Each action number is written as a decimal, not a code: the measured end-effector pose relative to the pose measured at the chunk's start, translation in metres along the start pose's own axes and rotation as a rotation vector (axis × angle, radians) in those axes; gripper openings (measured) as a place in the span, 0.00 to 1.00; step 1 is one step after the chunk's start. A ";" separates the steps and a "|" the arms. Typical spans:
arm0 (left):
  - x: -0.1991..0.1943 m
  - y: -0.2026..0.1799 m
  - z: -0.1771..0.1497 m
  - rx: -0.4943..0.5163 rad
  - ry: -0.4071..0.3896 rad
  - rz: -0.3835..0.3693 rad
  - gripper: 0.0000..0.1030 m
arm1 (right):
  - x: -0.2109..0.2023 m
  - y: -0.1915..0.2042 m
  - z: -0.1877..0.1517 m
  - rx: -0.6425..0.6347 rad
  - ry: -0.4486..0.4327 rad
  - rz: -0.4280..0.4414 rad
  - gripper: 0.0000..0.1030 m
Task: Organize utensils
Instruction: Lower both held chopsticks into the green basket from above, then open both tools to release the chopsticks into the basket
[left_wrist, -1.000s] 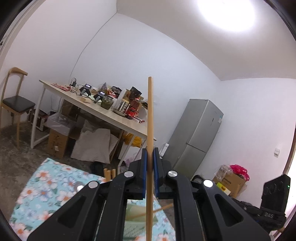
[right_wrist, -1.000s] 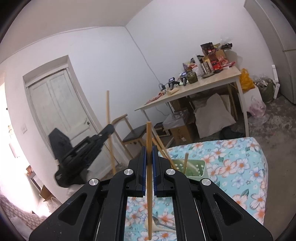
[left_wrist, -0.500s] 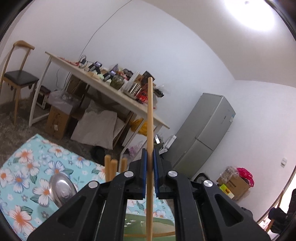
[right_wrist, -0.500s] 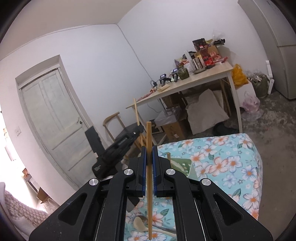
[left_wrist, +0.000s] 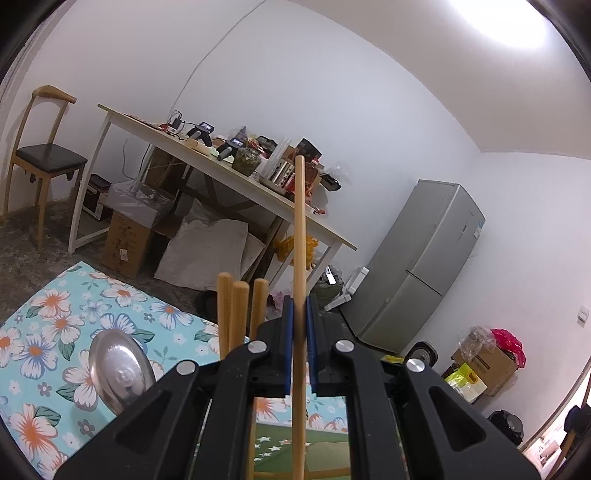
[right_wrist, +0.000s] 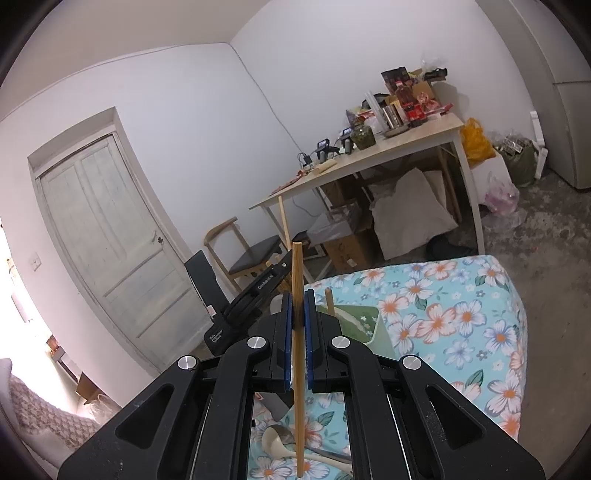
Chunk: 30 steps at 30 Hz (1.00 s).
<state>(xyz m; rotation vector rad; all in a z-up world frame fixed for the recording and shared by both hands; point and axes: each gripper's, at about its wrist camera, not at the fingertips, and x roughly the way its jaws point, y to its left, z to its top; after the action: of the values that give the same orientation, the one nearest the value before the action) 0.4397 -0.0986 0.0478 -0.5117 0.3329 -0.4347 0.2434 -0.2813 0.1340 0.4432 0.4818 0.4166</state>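
My left gripper (left_wrist: 299, 306) is shut on an upright wooden chopstick (left_wrist: 300, 221), just above a green utensil holder (left_wrist: 317, 446). Three wooden sticks (left_wrist: 240, 314) and a shiny metal spoon (left_wrist: 118, 369) stand up from it on the left. In the right wrist view, my right gripper (right_wrist: 297, 299) is shut on a second upright chopstick (right_wrist: 297, 266). The left gripper (right_wrist: 283, 263) hangs beyond it, beside the green holder (right_wrist: 360, 317), in which one stick (right_wrist: 328, 301) stands. A beige spoon (right_wrist: 275, 439) lies on the flowered cloth (right_wrist: 443, 314) below.
A long white table (left_wrist: 236, 192) piled with bottles and gear stands behind, with boxes and bags under it. A wooden chair (left_wrist: 44, 158) is on the left and a grey fridge (left_wrist: 424, 266) on the right. The right wrist view shows a white door (right_wrist: 110, 240).
My left gripper has come down and in toward the green holder with its chopstick; the standing sticks and metal spoon now show close below it. The right gripper has hardly moved.
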 end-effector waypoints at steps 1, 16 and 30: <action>0.000 0.000 0.000 0.002 -0.002 0.003 0.06 | 0.000 0.000 0.000 0.001 0.000 0.003 0.04; -0.027 0.000 -0.014 0.030 0.068 0.023 0.23 | -0.006 0.005 0.008 -0.013 -0.023 0.015 0.04; -0.106 0.004 -0.007 0.075 0.099 0.026 0.49 | 0.011 0.059 0.078 -0.202 -0.149 0.055 0.04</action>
<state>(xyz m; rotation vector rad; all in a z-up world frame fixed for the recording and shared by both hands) 0.3471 -0.0472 0.0610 -0.4127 0.4167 -0.4466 0.2771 -0.2507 0.2217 0.2898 0.2801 0.4766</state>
